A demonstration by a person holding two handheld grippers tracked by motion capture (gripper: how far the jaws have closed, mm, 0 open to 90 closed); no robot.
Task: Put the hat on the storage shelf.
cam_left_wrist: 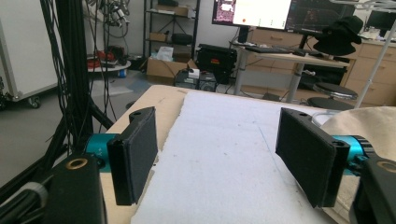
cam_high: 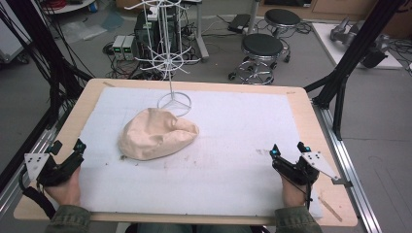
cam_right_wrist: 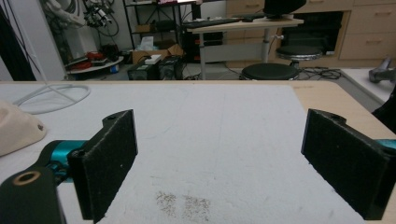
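Note:
A crumpled beige cloth hat [cam_high: 156, 133] lies on the white mat [cam_high: 233, 126], just in front of the round base of a white wire rack [cam_high: 167, 63]. My left gripper [cam_high: 67, 145] rests at the mat's near left corner, open, with nothing between its pads [cam_left_wrist: 135, 154]. The hat's edge [cam_left_wrist: 369, 123] shows to its right. My right gripper [cam_high: 289, 149] sits at the near right, open and empty, its pads [cam_right_wrist: 109, 161] wide apart over the mat. The hat [cam_right_wrist: 16, 130] lies far to its left.
The wooden table [cam_high: 301, 104] ends close behind both hands. Black frame posts [cam_high: 350, 53] stand at the right and left sides. Stools [cam_high: 262, 48] and electronics stand on the floor beyond the far edge. A patch of small crumbs [cam_right_wrist: 184, 203] marks the mat near the right gripper.

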